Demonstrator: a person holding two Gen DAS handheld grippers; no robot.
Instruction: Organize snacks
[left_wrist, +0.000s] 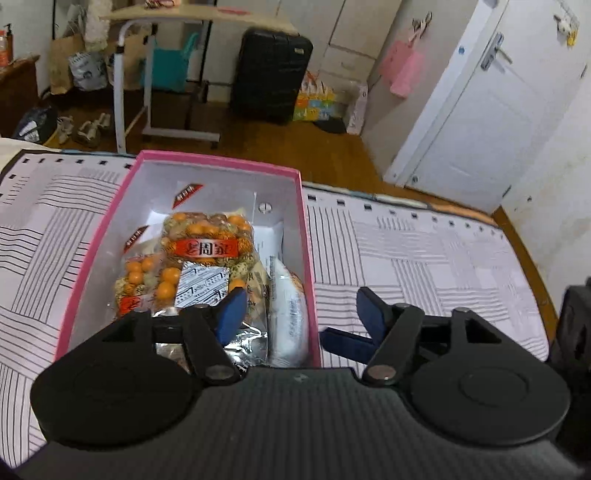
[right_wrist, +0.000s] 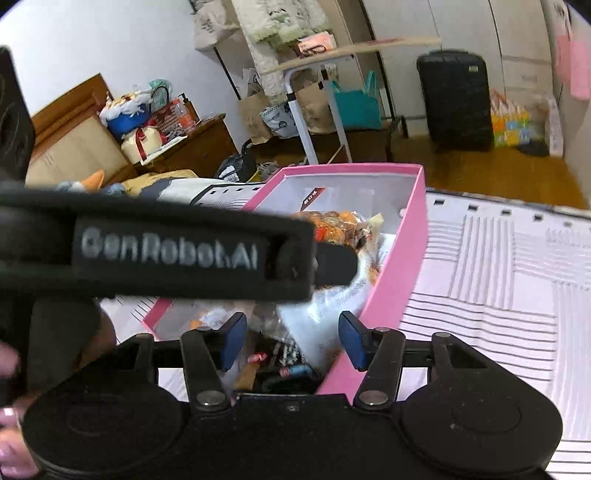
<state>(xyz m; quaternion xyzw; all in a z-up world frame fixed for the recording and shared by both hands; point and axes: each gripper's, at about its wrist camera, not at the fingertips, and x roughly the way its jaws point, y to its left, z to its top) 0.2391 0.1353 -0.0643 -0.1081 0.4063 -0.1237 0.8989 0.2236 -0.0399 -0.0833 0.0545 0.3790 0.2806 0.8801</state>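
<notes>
A pink box (left_wrist: 122, 206) with a white inside lies on the bed and holds several snack packs. An orange-and-clear pack of round snacks (left_wrist: 207, 236) lies on top, with a white pack (left_wrist: 291, 306) at its right wall and a silver foil pack (left_wrist: 247, 343) near me. My left gripper (left_wrist: 299, 314) is open and empty, above the box's near right corner. In the right wrist view the pink box (right_wrist: 406, 236) lies ahead and my right gripper (right_wrist: 293, 338) is open and empty over its near end. The left gripper's black body (right_wrist: 166, 251) crosses that view.
The bed has a pink-white striped cover (left_wrist: 424, 254). Beyond it are a wood floor, a black suitcase (left_wrist: 271, 74), a rolling side table (left_wrist: 147, 74), a white door (left_wrist: 491, 110) and a cluttered wooden cabinet (right_wrist: 192, 144).
</notes>
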